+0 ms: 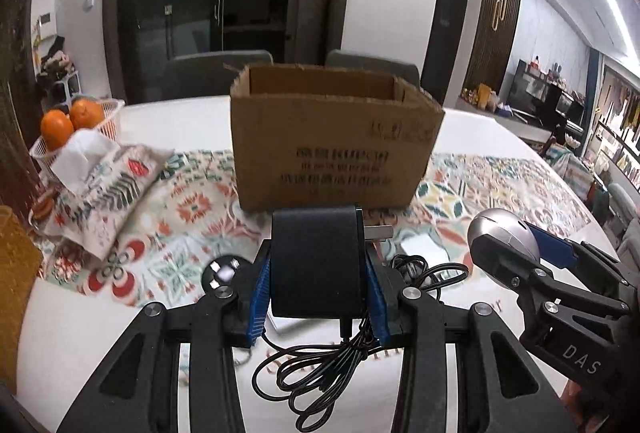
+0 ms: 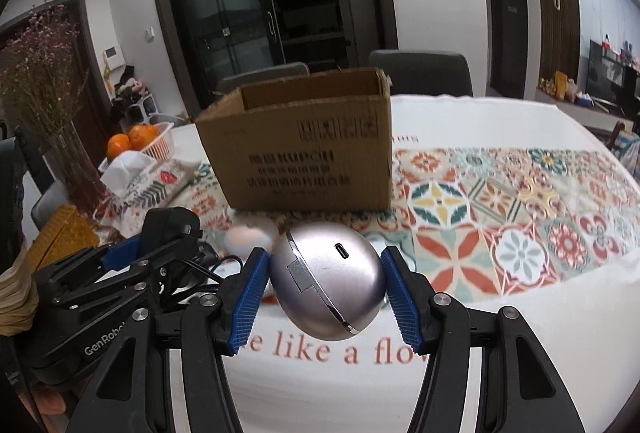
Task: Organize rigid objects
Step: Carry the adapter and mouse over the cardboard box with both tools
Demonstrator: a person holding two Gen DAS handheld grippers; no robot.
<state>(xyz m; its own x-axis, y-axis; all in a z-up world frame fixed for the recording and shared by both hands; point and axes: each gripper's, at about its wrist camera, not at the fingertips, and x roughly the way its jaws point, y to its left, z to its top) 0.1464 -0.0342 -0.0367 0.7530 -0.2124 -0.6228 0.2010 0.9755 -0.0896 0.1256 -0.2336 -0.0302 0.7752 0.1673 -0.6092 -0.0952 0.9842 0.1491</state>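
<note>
The left gripper was clamped on the black power adapter, cable dangling; the right gripper pinched the silver mouse. The open cardboard box stood at twelve o'clock. Each load would best clear the near rim before release, with the cord trailing inside.

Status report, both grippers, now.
Left gripper shut on black charger, cord dangling. Right gripper shut on silver case. Cardboard box ahead, open, nothing between.
</note>
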